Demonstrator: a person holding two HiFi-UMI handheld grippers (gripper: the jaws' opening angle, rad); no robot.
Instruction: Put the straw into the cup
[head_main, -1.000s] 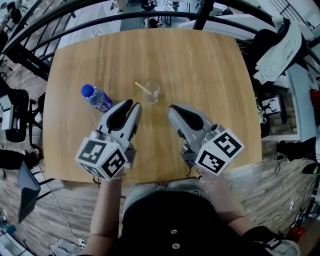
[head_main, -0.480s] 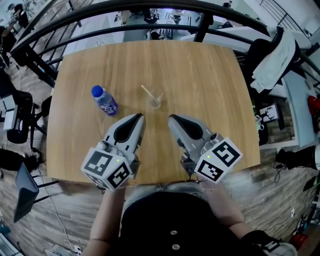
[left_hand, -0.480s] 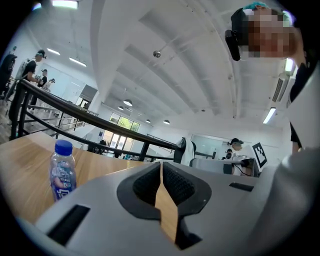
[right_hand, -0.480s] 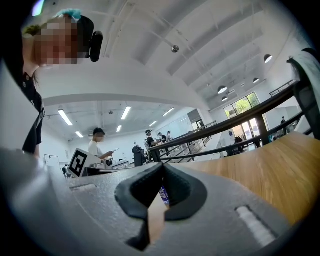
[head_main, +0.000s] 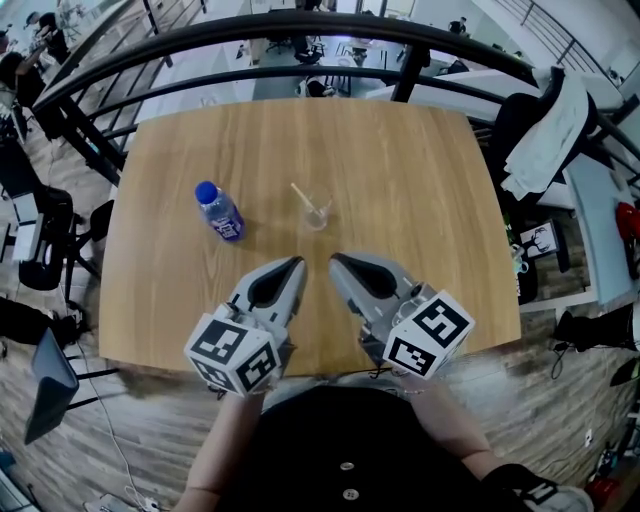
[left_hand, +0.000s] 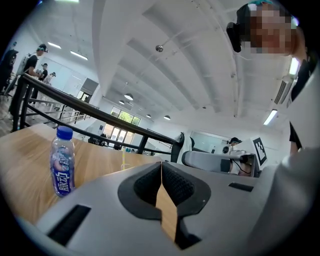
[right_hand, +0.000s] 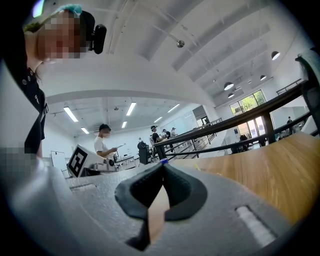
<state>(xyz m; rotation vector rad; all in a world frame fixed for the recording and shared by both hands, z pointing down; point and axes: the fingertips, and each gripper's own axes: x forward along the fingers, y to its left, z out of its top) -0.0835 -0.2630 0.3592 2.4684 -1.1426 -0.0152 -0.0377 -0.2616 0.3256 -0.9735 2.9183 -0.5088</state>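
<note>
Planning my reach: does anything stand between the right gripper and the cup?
Nothing visible does. Only bare table lies between the right gripper and the cup, where the straw already leans. The bottle stands off to the cup's left, clear of that line.

The person wears a black top (head_main: 340, 440) with small pale round buttons (head_main: 347, 465) down its front, and the forearms are uncovered. The left gripper (head_main: 296, 263) and the right gripper (head_main: 336, 260) are alike, each with a smooth, pale grey moulded shell that narrows to a rounded tip and has a dark oval hollow on top. Each has a white block at its rear, the left cube (head_main: 232, 352) and the right cube (head_main: 428, 333), printed with black square markers. In the gripper views the fingers (left_hand: 176, 182) are lined with black, finely ribbed pads, and rectangular slots are sunk into the grey body beside them.
</note>
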